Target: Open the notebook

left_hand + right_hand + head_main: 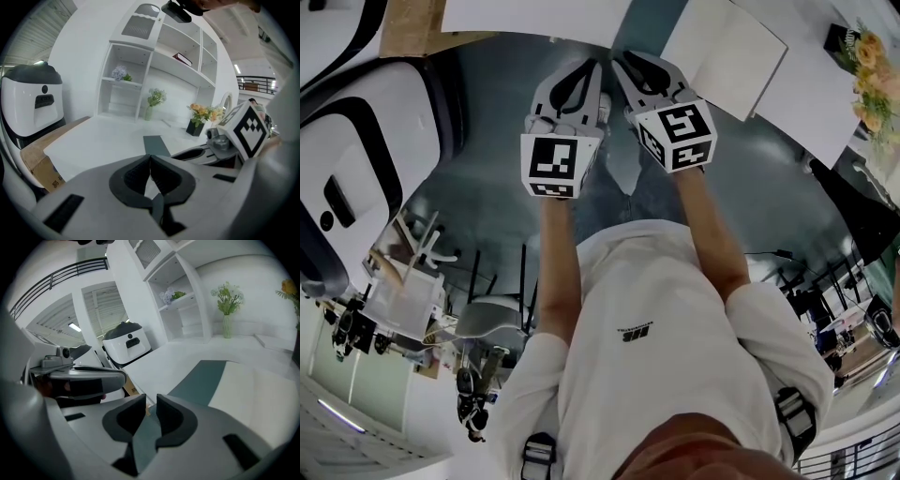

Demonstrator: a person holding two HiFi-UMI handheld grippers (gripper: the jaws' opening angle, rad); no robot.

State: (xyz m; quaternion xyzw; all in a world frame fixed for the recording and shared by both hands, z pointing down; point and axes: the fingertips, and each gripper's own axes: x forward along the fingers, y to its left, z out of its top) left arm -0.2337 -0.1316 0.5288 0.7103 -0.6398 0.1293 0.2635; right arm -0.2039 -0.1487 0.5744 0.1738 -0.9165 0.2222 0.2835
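A flat dark teal rectangle [649,21] [157,144] [201,376], apparently the closed notebook, lies on the white table [534,14] [103,140]. A white sheet or board [727,56] [255,390] lies right beside it, tilted. Both grippers hover side by side short of the table edge, above the person's legs and apart from the notebook. My left gripper [586,64] [150,157] has its pads touching at the tips and holds nothing. My right gripper [619,58] [150,401] shows a narrow gap between its pads, with nothing in it.
A white rounded machine [347,141] [35,103] [126,341] stands left of the table, with a cardboard box [412,23] [40,161] by it. A white shelf unit [154,61] backs the table. A flower pot [862,56] [201,117] and a vase [152,105] [227,324] stand at the far side.
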